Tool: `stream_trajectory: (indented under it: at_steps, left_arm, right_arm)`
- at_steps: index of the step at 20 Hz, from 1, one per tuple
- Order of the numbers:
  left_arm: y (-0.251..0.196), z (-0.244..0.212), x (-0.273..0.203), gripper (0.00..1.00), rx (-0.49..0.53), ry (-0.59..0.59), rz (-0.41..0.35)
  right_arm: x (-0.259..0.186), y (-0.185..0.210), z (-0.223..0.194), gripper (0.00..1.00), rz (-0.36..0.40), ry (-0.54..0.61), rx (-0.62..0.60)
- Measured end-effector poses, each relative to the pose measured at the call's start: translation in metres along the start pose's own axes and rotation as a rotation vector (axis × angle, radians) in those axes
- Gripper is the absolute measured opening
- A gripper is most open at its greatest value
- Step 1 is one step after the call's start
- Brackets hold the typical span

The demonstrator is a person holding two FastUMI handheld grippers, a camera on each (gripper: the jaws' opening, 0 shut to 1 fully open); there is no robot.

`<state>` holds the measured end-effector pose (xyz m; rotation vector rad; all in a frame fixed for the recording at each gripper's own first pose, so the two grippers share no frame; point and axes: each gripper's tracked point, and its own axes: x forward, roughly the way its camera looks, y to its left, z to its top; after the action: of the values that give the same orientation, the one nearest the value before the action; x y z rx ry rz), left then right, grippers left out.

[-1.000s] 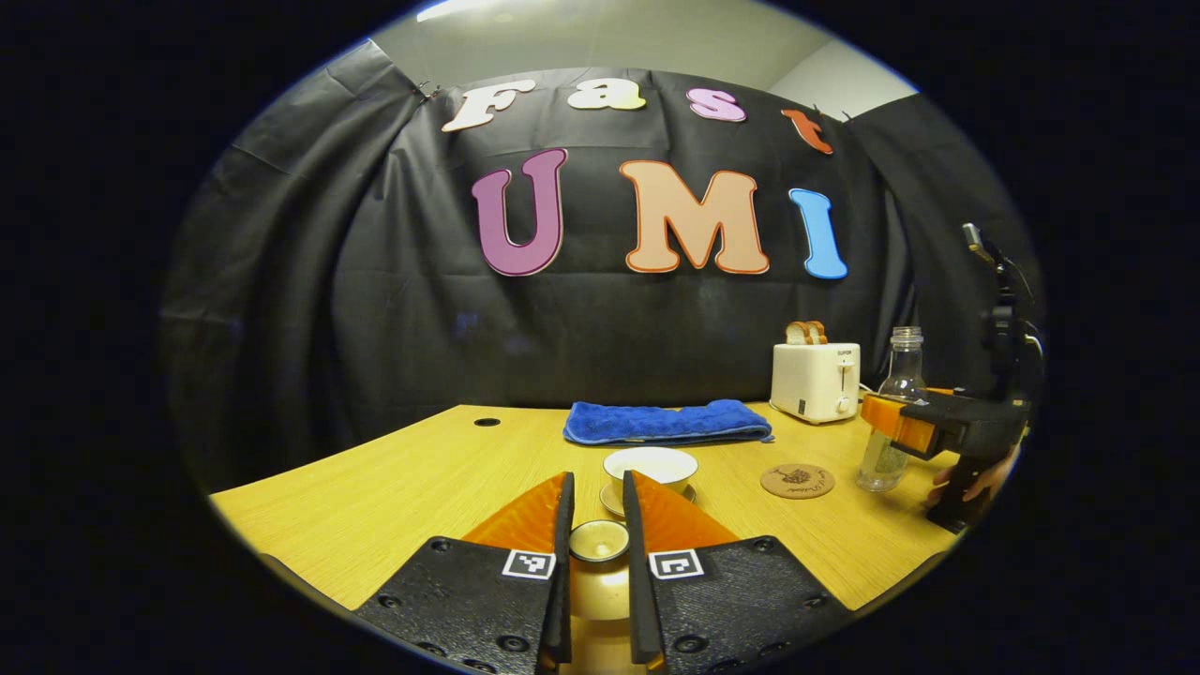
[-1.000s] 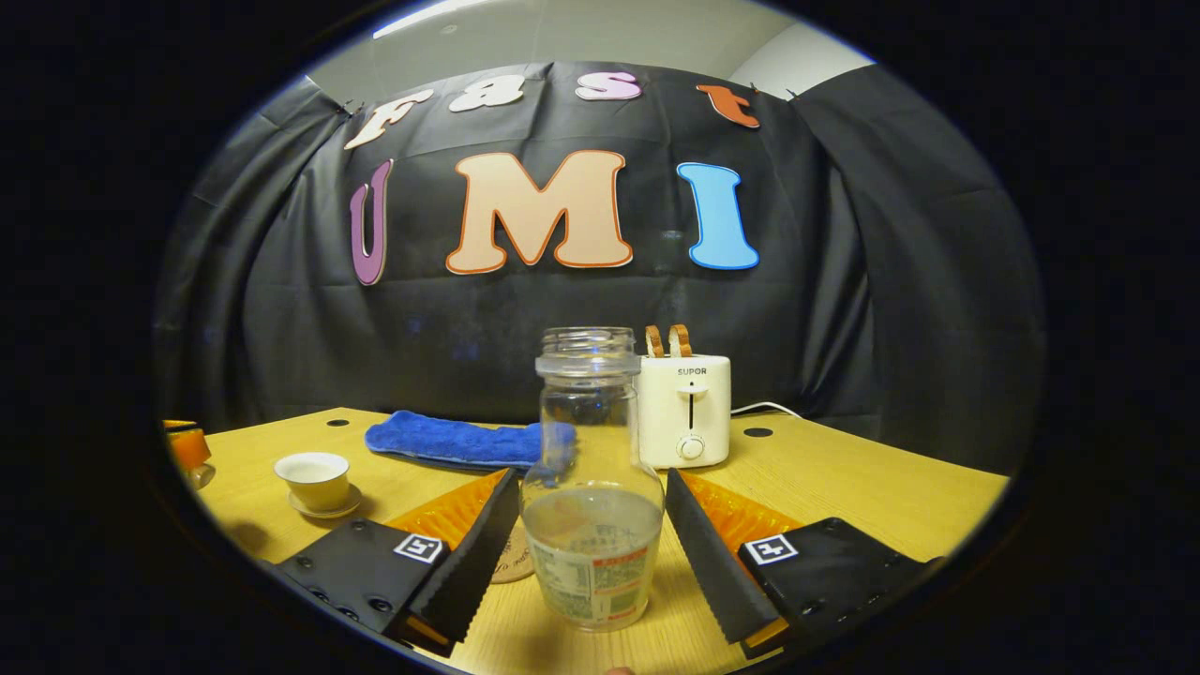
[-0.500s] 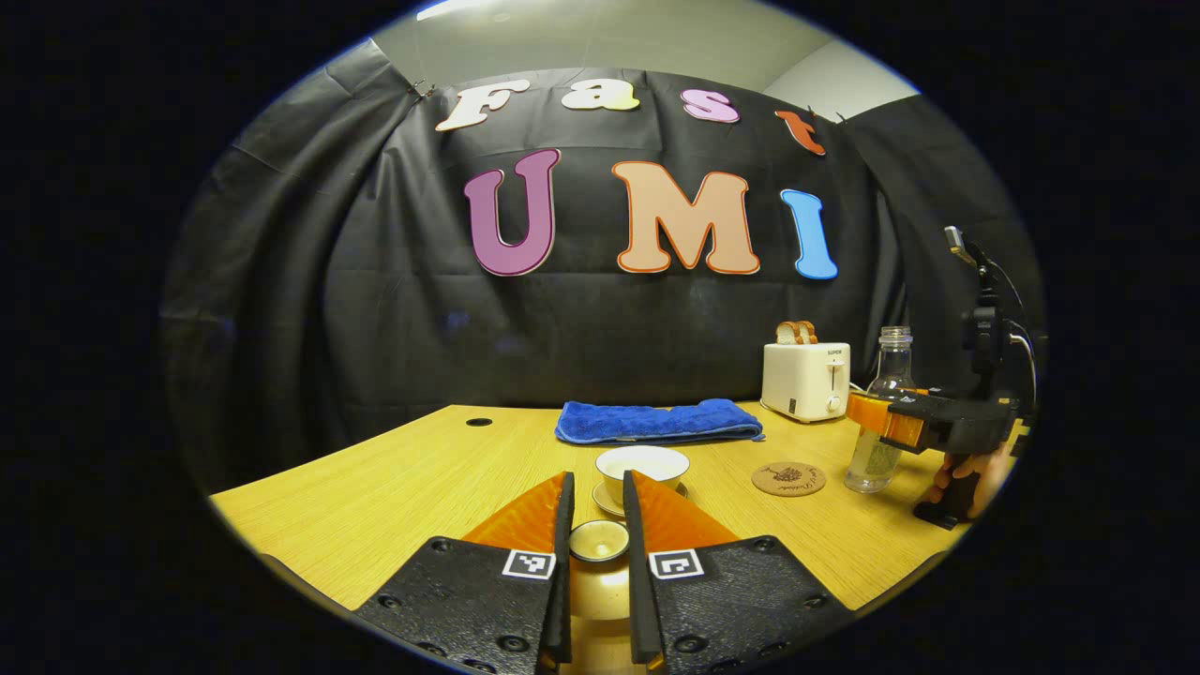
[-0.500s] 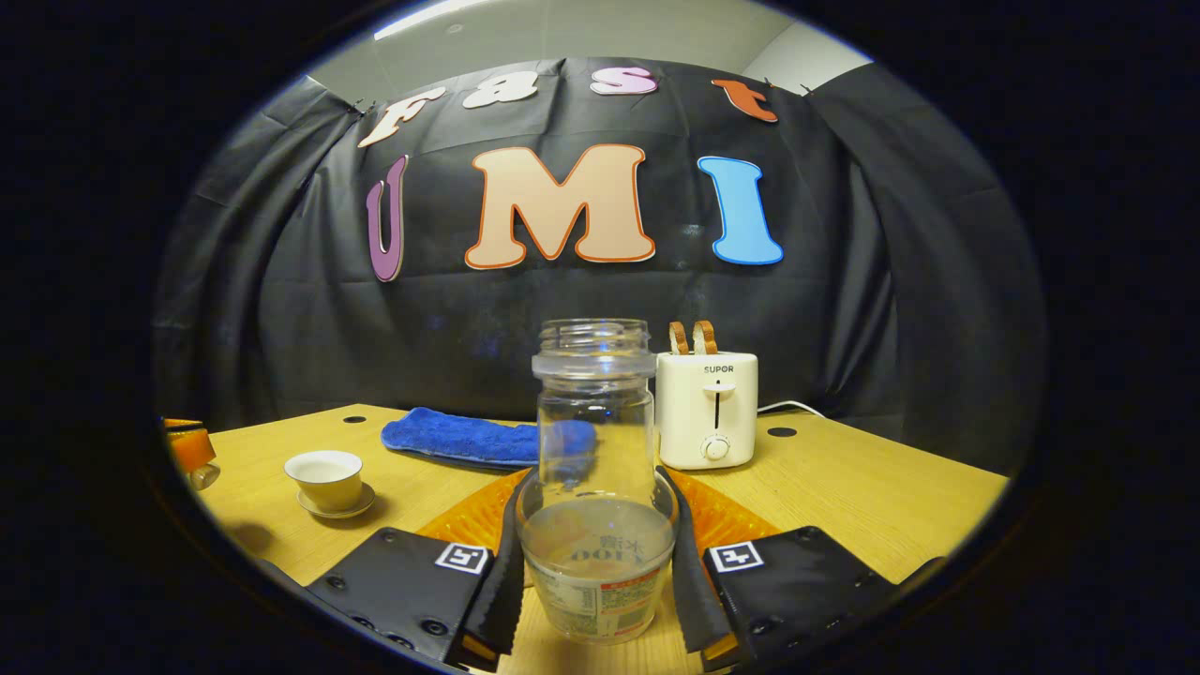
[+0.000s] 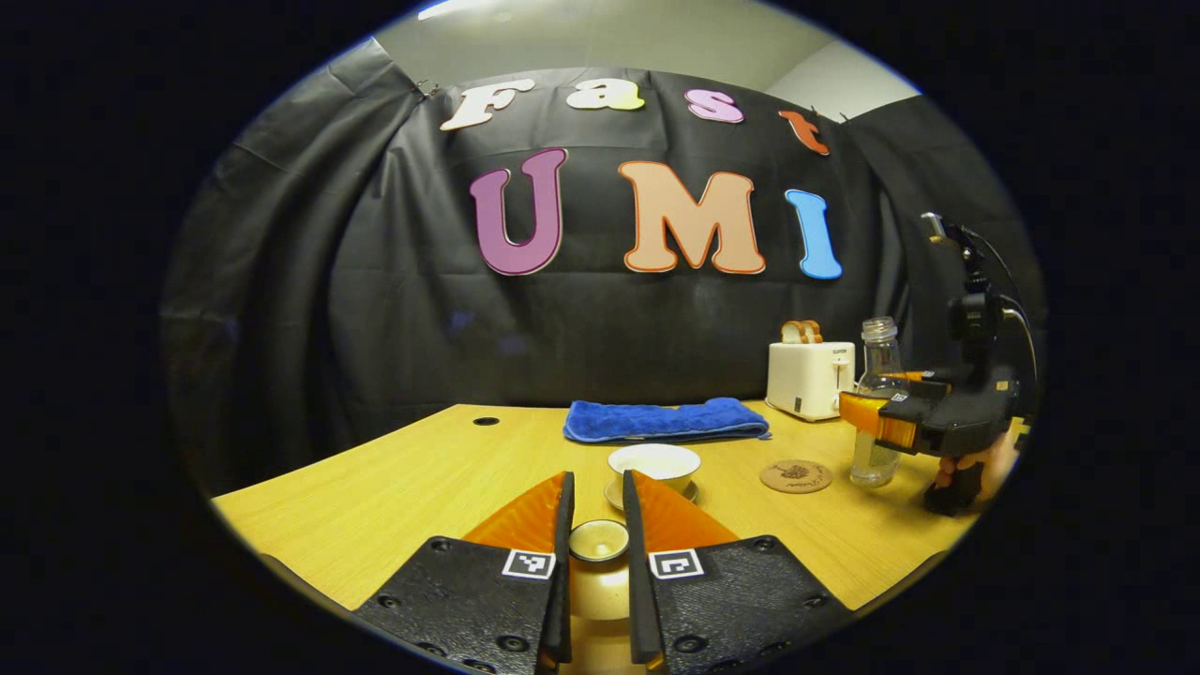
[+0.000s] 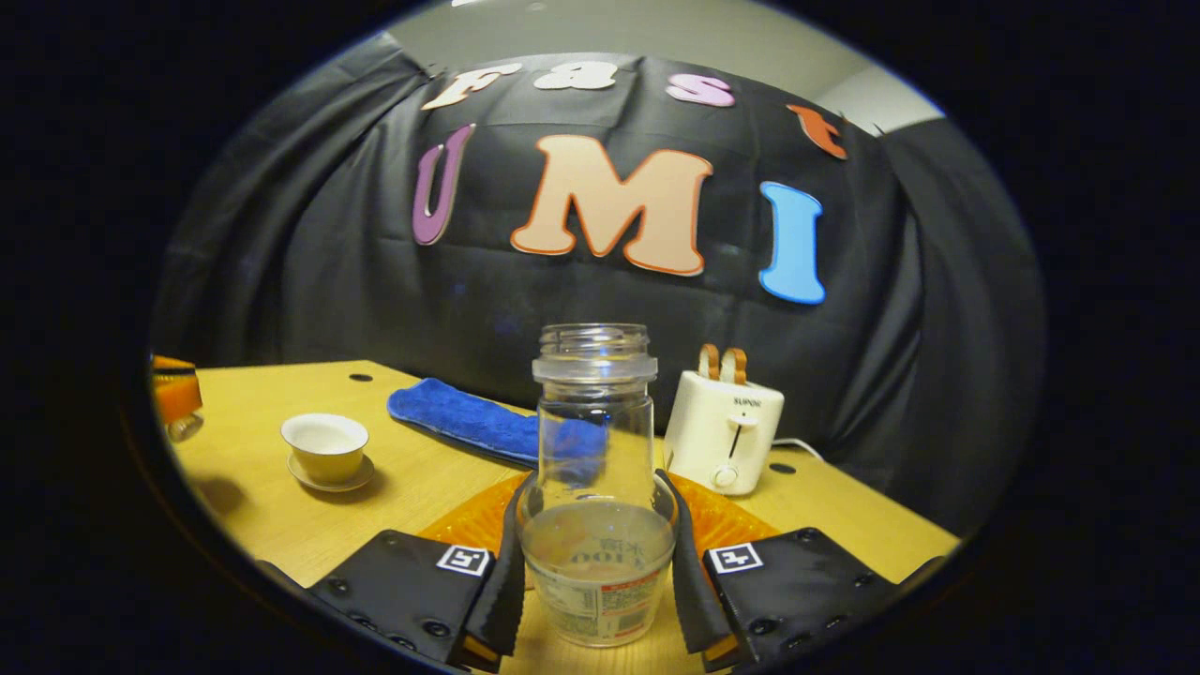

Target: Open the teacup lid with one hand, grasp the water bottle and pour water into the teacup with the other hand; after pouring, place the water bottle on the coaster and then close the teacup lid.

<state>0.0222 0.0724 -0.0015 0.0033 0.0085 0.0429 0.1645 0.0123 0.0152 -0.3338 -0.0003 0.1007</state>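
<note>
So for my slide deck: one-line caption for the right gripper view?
Right gripper clamps the open water bottle, teacup waiting uncovered.

The right gripper (image 6: 592, 572) closed its fingers (image 6: 503, 586) on the water bottle (image 6: 594, 487) within 1 second, then raised it off the surface (image 6: 403, 487), tilted.

Clear glass water bottle (image 6: 596, 487), uncapped, upright, part-filled, bottom centre of right gripper view. Uncovered cream ceramic teacup (image 5: 653, 465) on saucer at centre; small round lid (image 5: 599, 541) below; round cork coaster (image 5: 795, 476) right.
</note>
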Motion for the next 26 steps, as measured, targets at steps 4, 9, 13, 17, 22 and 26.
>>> stream_trajectory:
  at_steps: [4, 9, 13, 17, 22, 26]
  left_arm:
    - [0.017, -0.002, -0.002, 0.22, 0.000, 0.005, 0.010]
    - [0.041, -0.001, -0.005, 0.22, -0.001, 0.004, 0.035]
    - [0.058, -0.002, -0.006, 0.23, 0.000, 0.004, 0.045]
    - [0.073, -0.002, -0.009, 0.22, -0.001, 0.008, 0.066]
    - [0.077, -0.003, -0.010, 0.23, 0.000, 0.009, 0.077]
    - [0.078, -0.002, -0.010, 0.22, 0.000, 0.010, 0.076]
  right_arm:
    - [0.023, 0.035, 0.019, 0.69, 0.061, -0.020, -0.277]
    - [0.046, 0.090, 0.010, 0.68, 0.185, -0.027, -0.638]
    - [0.051, 0.120, -0.007, 0.70, 0.261, -0.043, -0.885]
    - [0.055, 0.133, -0.015, 0.69, 0.299, -0.041, -1.027]
    - [0.062, 0.140, -0.011, 0.69, 0.274, -0.063, -1.207]
    - [0.058, 0.146, -0.010, 0.68, 0.253, -0.090, -1.319]
